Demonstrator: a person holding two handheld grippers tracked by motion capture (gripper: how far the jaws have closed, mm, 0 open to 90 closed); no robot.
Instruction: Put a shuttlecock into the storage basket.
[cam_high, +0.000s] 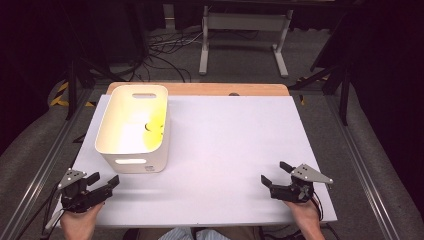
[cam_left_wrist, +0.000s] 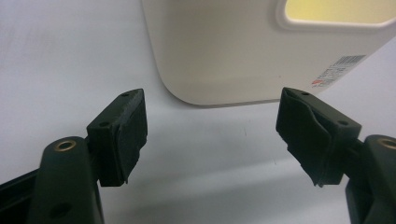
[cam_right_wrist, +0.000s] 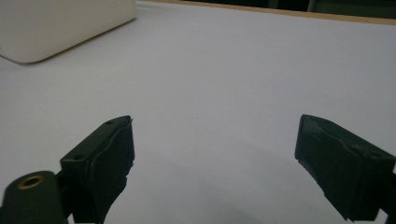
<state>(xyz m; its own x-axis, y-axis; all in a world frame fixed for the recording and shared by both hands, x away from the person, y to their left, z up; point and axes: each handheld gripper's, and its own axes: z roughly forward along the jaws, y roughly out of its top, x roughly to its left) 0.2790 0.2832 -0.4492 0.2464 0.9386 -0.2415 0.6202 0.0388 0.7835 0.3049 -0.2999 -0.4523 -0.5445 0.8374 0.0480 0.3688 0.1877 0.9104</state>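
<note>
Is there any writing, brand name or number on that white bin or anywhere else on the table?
Barcode sticker on the white bin, low on its near wall: bars, fine print and a small red mark, all too small and blurred to read.
Nothing else readable on the bin, the table or the grippers.

The table (cam_high: 235, 150) is lit brightly from above, while the surrounding floor and curtains are left in deep darkness. A strong yellow glow is seen inside the white bin (cam_high: 131, 155), where detail is washed out. Soft shadows are cast under both grippers at the near edge. In the gripper views the jaws are rendered blurred and dark, and the bin wall is shown in softer, dimmer light.
</note>
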